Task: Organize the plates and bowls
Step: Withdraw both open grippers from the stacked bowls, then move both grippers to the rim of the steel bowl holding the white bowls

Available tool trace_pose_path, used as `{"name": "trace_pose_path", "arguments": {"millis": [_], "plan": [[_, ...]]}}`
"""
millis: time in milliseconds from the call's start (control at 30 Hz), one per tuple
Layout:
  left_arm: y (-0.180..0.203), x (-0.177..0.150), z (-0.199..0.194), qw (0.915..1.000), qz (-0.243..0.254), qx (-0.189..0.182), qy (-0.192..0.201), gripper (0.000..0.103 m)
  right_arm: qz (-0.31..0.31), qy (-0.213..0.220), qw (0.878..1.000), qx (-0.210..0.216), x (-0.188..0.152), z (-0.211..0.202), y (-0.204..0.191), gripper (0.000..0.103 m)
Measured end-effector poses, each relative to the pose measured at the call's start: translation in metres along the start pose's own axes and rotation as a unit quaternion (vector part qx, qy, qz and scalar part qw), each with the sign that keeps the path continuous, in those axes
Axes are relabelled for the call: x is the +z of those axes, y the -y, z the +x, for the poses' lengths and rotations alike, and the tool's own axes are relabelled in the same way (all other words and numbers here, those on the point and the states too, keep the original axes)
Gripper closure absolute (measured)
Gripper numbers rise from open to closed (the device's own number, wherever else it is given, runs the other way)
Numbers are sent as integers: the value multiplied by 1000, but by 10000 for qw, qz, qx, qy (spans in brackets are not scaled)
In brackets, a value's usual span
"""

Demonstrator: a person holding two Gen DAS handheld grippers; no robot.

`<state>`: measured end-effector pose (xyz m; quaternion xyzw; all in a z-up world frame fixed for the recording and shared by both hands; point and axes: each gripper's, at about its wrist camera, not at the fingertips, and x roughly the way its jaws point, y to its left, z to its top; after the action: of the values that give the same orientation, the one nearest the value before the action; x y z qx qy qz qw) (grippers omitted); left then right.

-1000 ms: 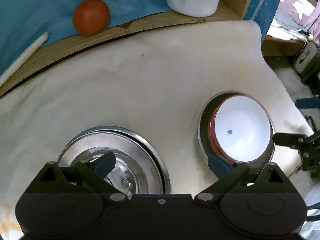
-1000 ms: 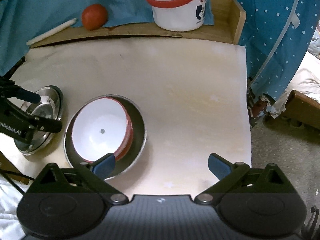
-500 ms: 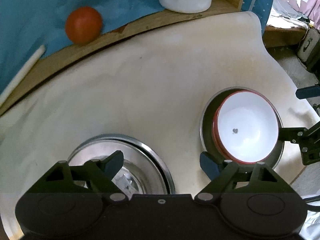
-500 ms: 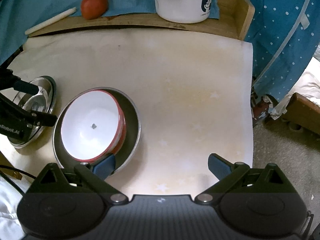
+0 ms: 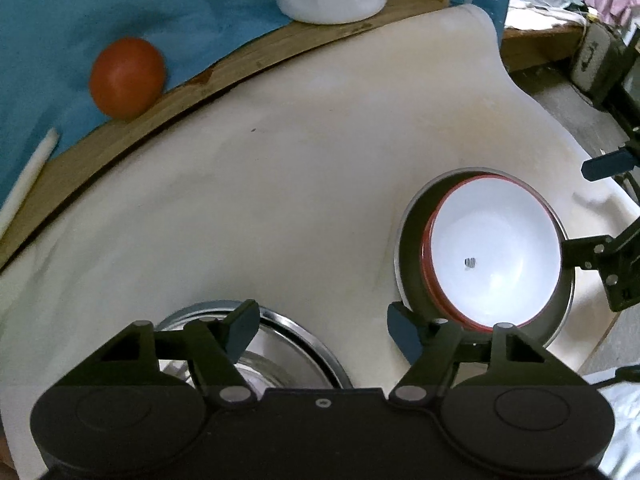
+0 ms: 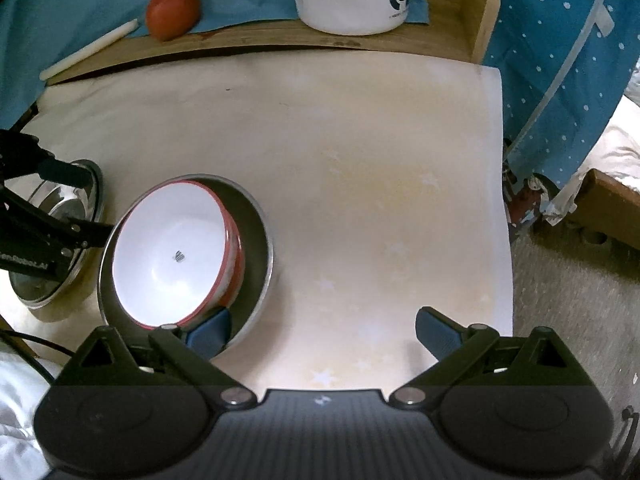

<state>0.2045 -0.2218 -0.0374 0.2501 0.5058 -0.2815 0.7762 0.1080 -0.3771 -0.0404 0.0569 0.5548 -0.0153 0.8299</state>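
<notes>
The bowl (image 6: 172,256) sits in a pan (image 6: 256,240), right of the steel dish (image 6: 60,216).

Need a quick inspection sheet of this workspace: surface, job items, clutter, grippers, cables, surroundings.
Surface: cream table cover, faint stains.
Job's things: red-rimmed white bowl tilted inside dark metal bowl; steel bowl apart, to its left.
Clutter: tomato, white stick, white tub on rear wooden ledge.
Grippers: left gripper jaws have just been closing, nothing pressed; right gripper open, empty.
Cables: black cable at the table's near left edge.
Surroundings: blue dotted cloth, carpet.
</notes>
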Motion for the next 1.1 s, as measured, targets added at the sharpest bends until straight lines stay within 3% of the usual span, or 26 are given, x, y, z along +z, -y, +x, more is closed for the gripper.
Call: {"name": "trace_pose_path", "arguments": {"millis": [167, 367, 533, 667, 867, 1100], "plan": [[-9, -2, -9, 9998, 10, -190, 116, 27, 104, 7, 9999, 1, -1, -1, 0, 3], [-13, -4, -22, 9970, 116, -669, 373, 21, 202, 21, 9998, 4, -1, -1, 1, 3], [-8, -1, -14, 9960, 231, -803, 301, 22, 249, 27, 9997, -8, -1, -2, 1, 3], [-6, 2, -5, 9945, 204, -1007, 204, 31, 296, 16, 9996, -12, -1, -2, 0, 3], [-5, 5, 3, 9893, 62, -1454, 141, 51, 374, -6, 9993, 26, -3, -2, -1, 12], [3, 5, 9, 9847, 1, -1739, 96, 65, 632, 15, 9978, 197, -7, -4, -1, 24]]}}
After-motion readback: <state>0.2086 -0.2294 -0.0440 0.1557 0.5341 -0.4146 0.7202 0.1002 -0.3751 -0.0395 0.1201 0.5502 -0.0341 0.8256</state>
